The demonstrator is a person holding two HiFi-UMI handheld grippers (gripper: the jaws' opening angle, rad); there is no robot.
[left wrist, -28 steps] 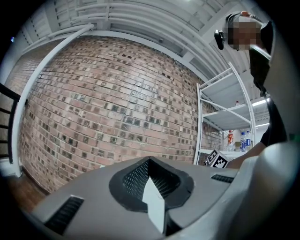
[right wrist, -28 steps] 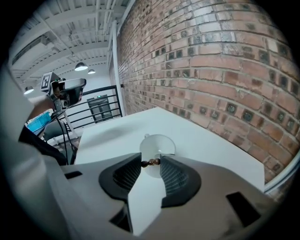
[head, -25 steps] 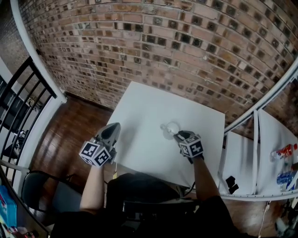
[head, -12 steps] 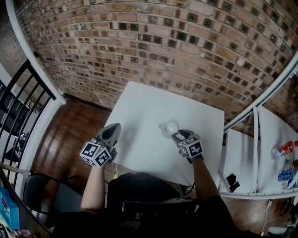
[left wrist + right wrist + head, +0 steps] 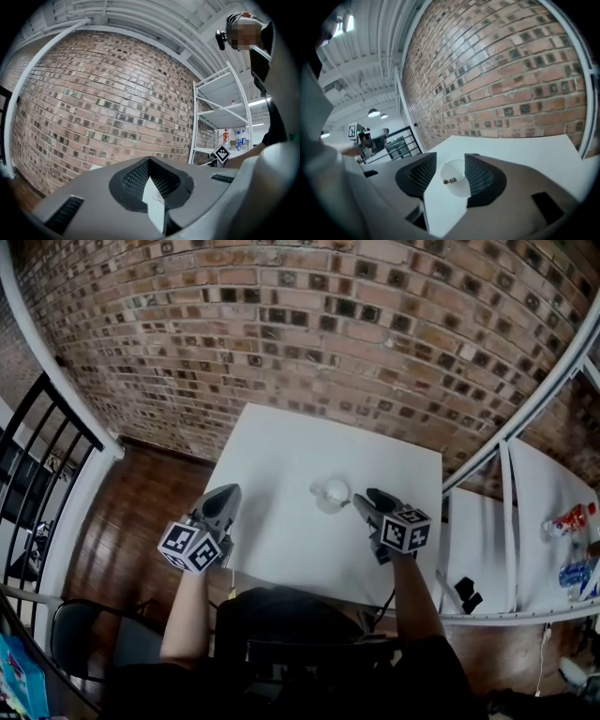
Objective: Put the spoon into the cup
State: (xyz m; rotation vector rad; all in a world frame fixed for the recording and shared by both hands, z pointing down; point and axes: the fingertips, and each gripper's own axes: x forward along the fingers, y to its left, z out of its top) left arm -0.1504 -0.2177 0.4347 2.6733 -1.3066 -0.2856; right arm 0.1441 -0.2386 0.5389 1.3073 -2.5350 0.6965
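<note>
Right gripper (image 5: pixel 450 157): jaws opening up, nothing pinched. The cup (image 5: pixel 455 180) shows in the gap just ahead of the tips, pads not on it.
Left gripper (image 5: pixel 150 162): jaws pretty much together, holding nothing, by the left edge of the table (image 5: pixel 281 460).
Spoon (image 5: pixel 450 181): already in the cup, its end showing at the rim.
Cup: upright, mid-table.
Behind: brick wall (image 5: pixel 281 334).

Jaws of the right gripper (image 5: pixel 367 501) are opening, empty; left gripper (image 5: pixel 228 495) closed.
</note>
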